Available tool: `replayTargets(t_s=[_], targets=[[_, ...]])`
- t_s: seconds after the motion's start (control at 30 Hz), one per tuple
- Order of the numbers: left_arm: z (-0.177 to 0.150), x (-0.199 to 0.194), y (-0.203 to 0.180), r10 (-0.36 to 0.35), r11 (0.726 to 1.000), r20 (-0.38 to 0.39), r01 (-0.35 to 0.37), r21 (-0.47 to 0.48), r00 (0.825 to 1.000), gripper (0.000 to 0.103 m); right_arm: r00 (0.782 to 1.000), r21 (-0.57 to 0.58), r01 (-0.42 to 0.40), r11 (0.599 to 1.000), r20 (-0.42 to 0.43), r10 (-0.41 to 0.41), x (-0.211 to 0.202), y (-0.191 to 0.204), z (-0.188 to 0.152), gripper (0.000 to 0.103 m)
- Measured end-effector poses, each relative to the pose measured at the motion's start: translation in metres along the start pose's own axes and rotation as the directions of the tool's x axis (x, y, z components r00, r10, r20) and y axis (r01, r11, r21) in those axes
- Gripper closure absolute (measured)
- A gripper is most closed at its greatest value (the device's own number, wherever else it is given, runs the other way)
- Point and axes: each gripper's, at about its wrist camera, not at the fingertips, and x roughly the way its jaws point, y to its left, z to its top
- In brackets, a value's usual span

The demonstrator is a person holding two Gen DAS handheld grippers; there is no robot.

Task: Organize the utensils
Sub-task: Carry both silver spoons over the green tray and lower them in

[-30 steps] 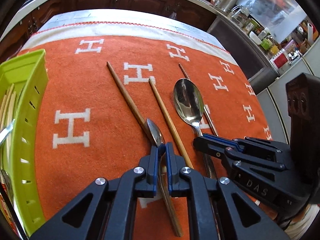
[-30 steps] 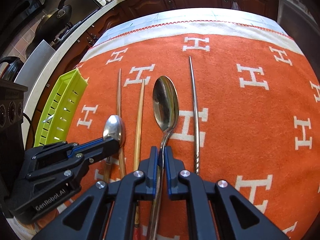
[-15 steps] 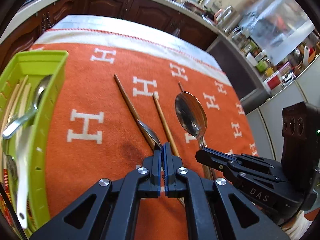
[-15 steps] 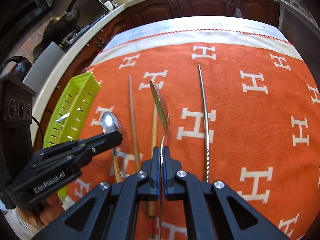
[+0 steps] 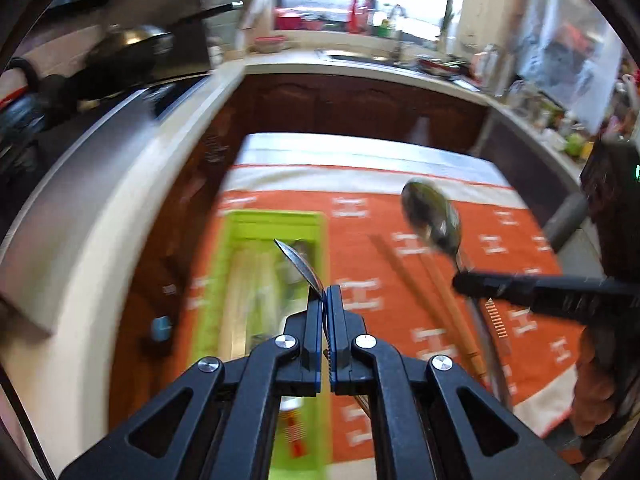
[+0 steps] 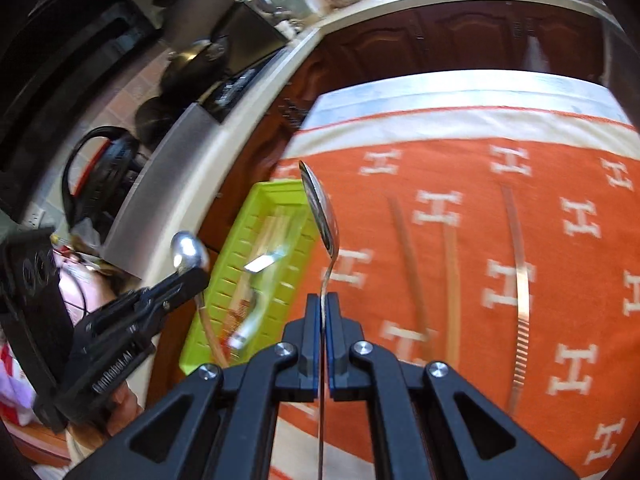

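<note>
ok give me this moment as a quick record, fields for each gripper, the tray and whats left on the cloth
left gripper: jaws shut on small spoon, above the tray
right gripper: jaws shut on large spoon, lifted off the cloth
green tray: already holds utensils, blurred
orange cloth: two wooden chopsticks, one metal chopstick

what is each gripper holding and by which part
Left gripper: small wooden-handled spoon, at the neck just below the bowl. Right gripper: large metal spoon, on its handle.
</note>
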Motion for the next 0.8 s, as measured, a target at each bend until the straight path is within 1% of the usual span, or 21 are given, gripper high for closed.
replayTargets(t_s=[0.1,0.17,0.23,0.33,0.5,0.57,0.6,0.63,0.67,0.73,0.8], targets=[[-0.007,0.001,0.022,0.056,0.998,-0.037,-0.057,-0.022,0.998,0.103,0.999,0.01,-0.033,0.999,-0.008,0.033,0.017,0.023,0.013,0.101],[-0.011,0.008,0.03,0.097,0.995,-0.058,-0.098,-0.014,0.994,0.103,0.998,0.027,-0.058,0.998,-0.022,0.059,0.031,0.034,0.019,0.101],[-0.014,0.02,0.036,0.128,0.992,-0.083,-0.128,0.008,0.988,0.103,0.995,0.075,-0.079,0.994,-0.047,0.083,0.049,0.042,0.024,0.101],[-0.015,0.036,0.039,0.12,0.993,-0.109,-0.117,0.029,0.987,0.103,0.993,0.122,-0.074,0.99,-0.078,0.084,0.075,0.049,0.025,0.101],[-0.024,0.061,0.029,0.095,0.99,-0.155,-0.078,0.117,0.983,0.103,0.992,0.209,-0.032,0.977,-0.115,0.058,0.113,0.048,0.022,0.101],[-0.028,0.066,0.026,0.093,0.989,-0.173,-0.072,0.126,0.981,0.103,0.992,0.243,-0.003,0.97,-0.123,0.033,0.124,0.044,0.019,0.101],[-0.03,0.07,0.025,0.08,0.99,-0.186,-0.057,0.125,0.979,0.103,0.991,0.245,0.006,0.969,-0.129,0.027,0.127,0.043,0.017,0.1],[-0.031,0.072,0.025,0.068,0.992,-0.192,-0.045,0.121,0.979,0.101,0.99,0.244,0.021,0.97,-0.14,0.014,0.13,0.043,0.015,0.1],[-0.031,0.072,0.026,0.063,0.993,-0.194,-0.042,0.111,0.979,0.1,0.989,0.236,0.038,0.971,-0.15,-0.002,0.132,0.044,0.014,0.096],[-0.029,0.069,0.03,0.055,0.995,-0.183,-0.04,0.087,0.981,0.088,0.985,0.211,0.073,0.975,-0.17,-0.037,0.131,0.045,0.011,0.096],[-0.024,0.063,0.035,0.043,0.998,-0.166,-0.034,0.057,0.985,0.083,0.985,0.189,0.081,0.979,-0.168,-0.049,0.127,0.044,0.009,0.096]])
